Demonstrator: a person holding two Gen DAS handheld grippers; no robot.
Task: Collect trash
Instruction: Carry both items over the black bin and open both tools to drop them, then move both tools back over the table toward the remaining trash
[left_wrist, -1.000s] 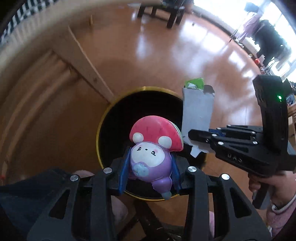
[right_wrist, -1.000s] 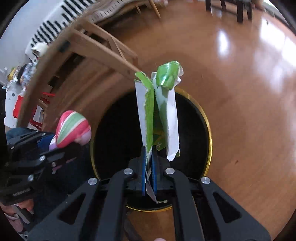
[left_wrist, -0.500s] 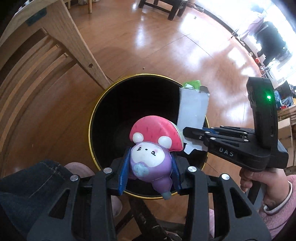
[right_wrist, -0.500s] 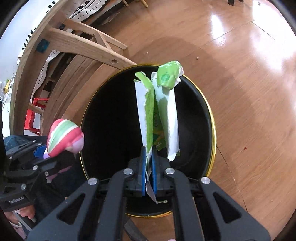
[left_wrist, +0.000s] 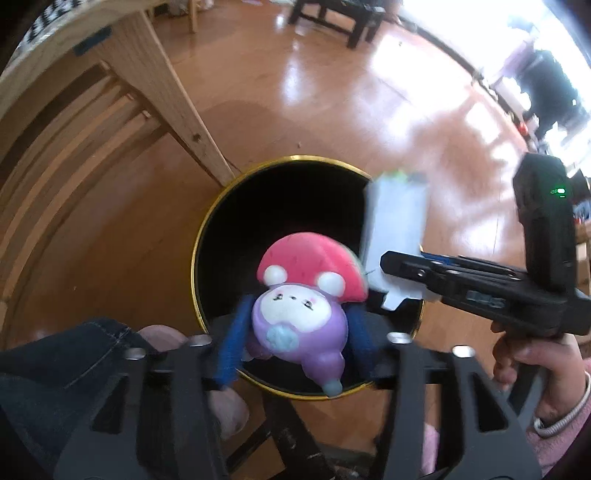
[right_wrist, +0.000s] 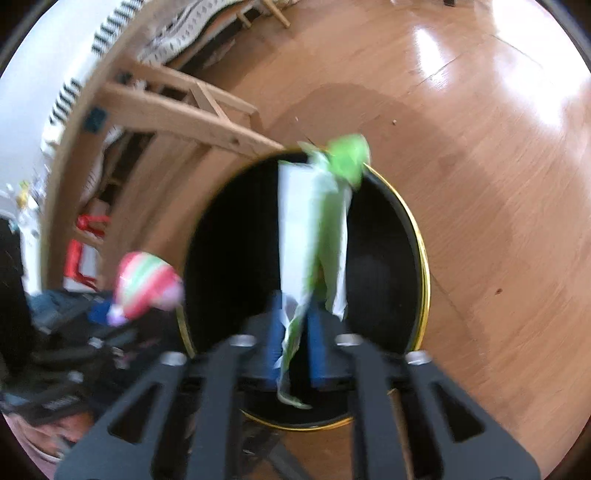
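A black bin with a gold rim (left_wrist: 295, 158) stands on the wood floor below both grippers. My left gripper (left_wrist: 297, 343) is over its near edge and its jaws are opening. The blue pads (left_wrist: 231, 347) have drawn away from the red-capped purple mushroom toy (left_wrist: 306, 295), which sits loose between them. My right gripper (right_wrist: 295, 332) is above the bin (right_wrist: 424, 258) and its jaws are also opening. The white and green wrapper (right_wrist: 314, 229) stands loose in the gap between its pads (right_wrist: 275, 332). The left wrist view shows this gripper (left_wrist: 406, 266) side-on with the wrapper (left_wrist: 397, 218).
A wooden chair frame (left_wrist: 177, 92) stands just beyond the bin at the left. A knee in dark jeans (left_wrist: 74, 354) is close to the bin's near left side. A hand (left_wrist: 535, 354) grips the right tool. Dark furniture legs (left_wrist: 332, 18) stand far back.
Both pairs of jaws have spread apart. The left pads have come off the mushroom toy and the right pads off the wrapper. Both things are blurred over the bin's mouth.
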